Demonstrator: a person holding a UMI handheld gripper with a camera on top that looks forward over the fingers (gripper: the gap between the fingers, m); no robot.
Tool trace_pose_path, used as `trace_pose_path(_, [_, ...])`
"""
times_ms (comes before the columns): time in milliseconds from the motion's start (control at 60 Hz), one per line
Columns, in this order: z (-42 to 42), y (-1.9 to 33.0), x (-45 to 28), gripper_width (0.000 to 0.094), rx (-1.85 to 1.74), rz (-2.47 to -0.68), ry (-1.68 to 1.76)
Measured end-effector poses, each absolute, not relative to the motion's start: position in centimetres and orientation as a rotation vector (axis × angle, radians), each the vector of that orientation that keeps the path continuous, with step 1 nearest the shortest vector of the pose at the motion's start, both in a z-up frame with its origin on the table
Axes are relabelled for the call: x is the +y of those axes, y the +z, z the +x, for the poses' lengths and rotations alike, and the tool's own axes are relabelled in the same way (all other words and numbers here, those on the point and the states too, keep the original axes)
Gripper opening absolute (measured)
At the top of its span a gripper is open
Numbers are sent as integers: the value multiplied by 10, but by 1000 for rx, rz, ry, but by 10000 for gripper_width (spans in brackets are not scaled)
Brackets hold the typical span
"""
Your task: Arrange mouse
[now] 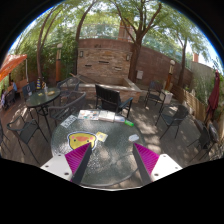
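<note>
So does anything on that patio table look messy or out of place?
Nothing stands out. The round glass table holds a few small flat items, too small to identify, lying apart. The open gripper hangs above the tabletop, holding nothing.

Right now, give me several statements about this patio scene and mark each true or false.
1. The gripper is open, with nothing between its pads. True.
2. The round table just ahead of the gripper has a solid wooden top. False: it looks like glass.
3. Flat cards or papers lie on the far part of that table. True, though what they are is too small to tell.
4. The black chair beyond the table has a person sitting in it. False: it is empty.
5. A brick wall stands behind the chairs, with trees above it. True.
6. The scene is indoors. False: it is an outdoor patio.
</note>
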State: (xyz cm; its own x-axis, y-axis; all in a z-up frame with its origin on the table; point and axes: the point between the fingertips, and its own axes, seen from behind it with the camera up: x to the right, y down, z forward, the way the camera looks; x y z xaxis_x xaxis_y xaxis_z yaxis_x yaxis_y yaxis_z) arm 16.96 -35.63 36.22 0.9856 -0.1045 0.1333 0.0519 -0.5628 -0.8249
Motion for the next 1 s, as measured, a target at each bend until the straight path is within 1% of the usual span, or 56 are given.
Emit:
trace_pose_path(117, [178, 339, -360, 851, 73, -2210, -181])
trace_pose_path(133, [187, 327, -350, 850, 75, -2213, -177])
trace_pose_path(267, [220, 275, -341, 849, 94, -2274, -184])
trace_pose_path(400, [264, 207, -326, 857, 102, -2331, -197])
trace_pose_path(417, [269, 193, -319, 858, 101, -2330, -201])
trace_pose_path(500, [302, 150, -290, 853, 93, -2318, -216])
trace_pose_path(517, [311, 149, -285, 854, 90, -2320, -217])
trace_pose_path(533, [315, 135, -276, 853, 88, -2318, -215])
trace_pose_path(600, [337, 103, -245, 847, 83, -2312, -202])
trace_pose_path(800, [389, 39, -145, 838, 65, -2281, -154])
trace_pose_path(883, [401, 16, -112, 852, 67, -2284, -133])
trace_pose_path(1000, [411, -2, -74, 853, 110, -2296, -73])
